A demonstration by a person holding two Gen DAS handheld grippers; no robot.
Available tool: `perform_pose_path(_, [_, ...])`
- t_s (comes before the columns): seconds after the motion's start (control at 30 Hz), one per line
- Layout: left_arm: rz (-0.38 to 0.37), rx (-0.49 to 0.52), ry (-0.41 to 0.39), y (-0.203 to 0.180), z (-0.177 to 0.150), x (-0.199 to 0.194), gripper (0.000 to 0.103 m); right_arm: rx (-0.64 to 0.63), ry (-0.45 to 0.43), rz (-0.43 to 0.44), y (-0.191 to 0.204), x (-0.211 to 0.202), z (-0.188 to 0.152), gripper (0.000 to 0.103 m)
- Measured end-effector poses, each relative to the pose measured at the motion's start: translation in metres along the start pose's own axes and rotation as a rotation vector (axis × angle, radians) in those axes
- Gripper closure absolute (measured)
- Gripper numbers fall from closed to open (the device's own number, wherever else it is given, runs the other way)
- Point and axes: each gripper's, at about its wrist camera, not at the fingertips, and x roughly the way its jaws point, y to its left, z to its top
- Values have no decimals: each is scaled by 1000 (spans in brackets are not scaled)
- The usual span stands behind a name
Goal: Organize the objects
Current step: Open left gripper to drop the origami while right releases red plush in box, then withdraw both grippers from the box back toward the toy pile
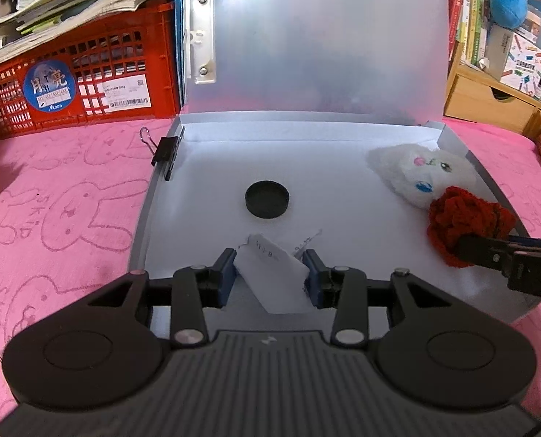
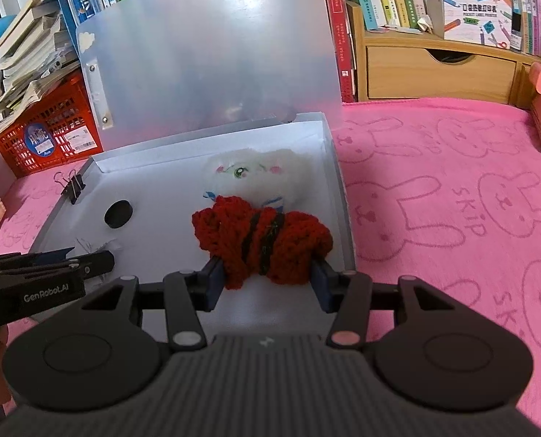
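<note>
Two claws are over the open grey box (image 1: 144,218) on the pink bunny cloth (image 1: 62,200). My left claw (image 1: 270,273) is clenched on a torn slip of paper (image 1: 274,273) near the box's front. My right claw (image 2: 265,276) grips the red crocheted piece (image 2: 259,240) at the right side, just in front of the white plush toy (image 2: 255,174). I see a black round cap (image 1: 266,199) lying mid-box and a binder clip (image 1: 163,151) on the left wall.
</note>
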Motion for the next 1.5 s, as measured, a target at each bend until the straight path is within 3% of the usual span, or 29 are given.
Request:
perform_pose_path(0.3, [11,12,8,-4,14,13,57,-3,10,3,-1,14,13,48])
perform_pose_path(0.37, [10,6,8,-4,16,15,57,11,5,6,-1,15,14,45])
perform_pose_path(0.47, [9,2,11,-4,17,15,57,28,-4,14,-2,14,13,33])
perform_pose_path(0.63, [-16,-12,28,-3,16,8,37,42,-10,34,-4,4,12,22])
perform_pose_path(0.73, [-9,-16,28,-2,16,0,33,45,-16,49,-4,-8,13,12])
perform_pose_path(1.13, [-41,39,-65,-13,11,-76,24,28,-131,81,-4,-84,12,6])
perform_pose_path(1.5, [-102,80,-155,-12,-32,-149,22,-74,-225,100,6,-152,-29,3])
